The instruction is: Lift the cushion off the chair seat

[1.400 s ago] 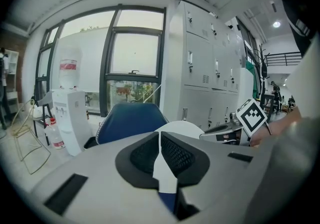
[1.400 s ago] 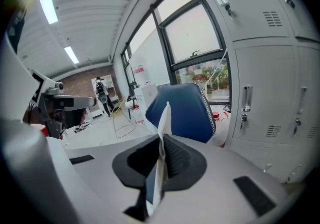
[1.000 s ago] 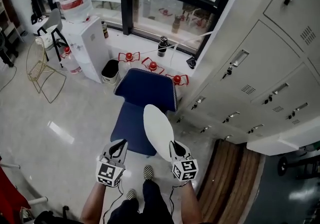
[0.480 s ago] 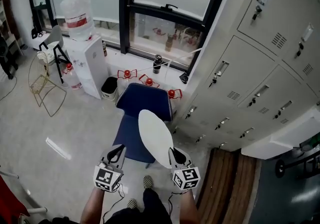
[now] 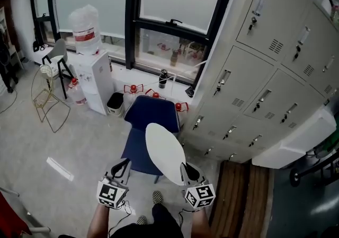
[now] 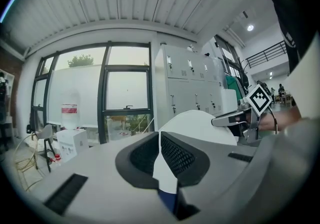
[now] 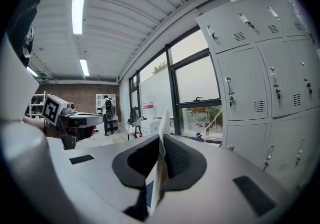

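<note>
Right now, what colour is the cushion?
The cushion is plain white; the head view shows it best.

Cushion: plain white. Chair: navy blue. Left gripper and right gripper: grey bodies, black mesh-pattern pads, cubes with black-and-white square markers. Shoe: black-and-white check. Lockers: pale grey. Floor: glossy light grey. Floor strip by lockers: brown wood grain. Water dispenser: white. Bottle: red label.
</note>
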A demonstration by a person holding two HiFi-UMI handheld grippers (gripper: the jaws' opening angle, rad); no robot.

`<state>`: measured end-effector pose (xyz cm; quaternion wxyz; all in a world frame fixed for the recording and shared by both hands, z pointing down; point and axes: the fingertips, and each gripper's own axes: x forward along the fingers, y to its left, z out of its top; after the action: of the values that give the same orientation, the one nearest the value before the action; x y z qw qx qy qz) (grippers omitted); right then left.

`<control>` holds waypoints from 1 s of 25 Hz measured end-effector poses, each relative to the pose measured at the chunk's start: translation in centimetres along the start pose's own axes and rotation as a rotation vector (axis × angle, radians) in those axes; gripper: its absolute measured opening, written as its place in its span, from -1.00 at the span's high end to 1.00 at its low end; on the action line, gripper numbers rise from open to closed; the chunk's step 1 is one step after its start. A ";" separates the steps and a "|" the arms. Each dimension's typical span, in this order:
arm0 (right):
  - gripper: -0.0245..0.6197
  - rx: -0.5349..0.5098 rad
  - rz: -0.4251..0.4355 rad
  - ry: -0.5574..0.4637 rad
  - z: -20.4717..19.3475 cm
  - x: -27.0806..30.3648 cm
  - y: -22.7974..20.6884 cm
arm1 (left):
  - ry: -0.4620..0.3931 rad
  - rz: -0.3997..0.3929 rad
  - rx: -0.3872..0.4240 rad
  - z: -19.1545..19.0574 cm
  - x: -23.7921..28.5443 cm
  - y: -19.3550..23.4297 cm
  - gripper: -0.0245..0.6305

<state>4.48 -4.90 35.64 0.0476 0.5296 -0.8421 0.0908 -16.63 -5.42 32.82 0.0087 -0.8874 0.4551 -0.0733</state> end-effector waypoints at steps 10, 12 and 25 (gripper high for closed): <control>0.80 -0.002 -0.020 -0.048 0.5 -7.0 3.1 | -0.047 0.000 -0.010 0.9 -5.4 -2.6 0.85; 0.80 -0.010 -0.023 -0.048 0.4 -8.2 3.5 | -0.038 0.000 -0.009 0.9 -6.2 -3.1 0.85; 0.80 0.008 -0.061 -0.064 -0.2 -12.6 4.7 | -0.050 -0.012 -0.020 0.6 -8.9 -5.0 0.85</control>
<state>5.73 8.23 33.11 0.0214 0.5578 -0.8262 0.0759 -17.63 4.66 31.58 0.0109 -0.8916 0.4503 -0.0464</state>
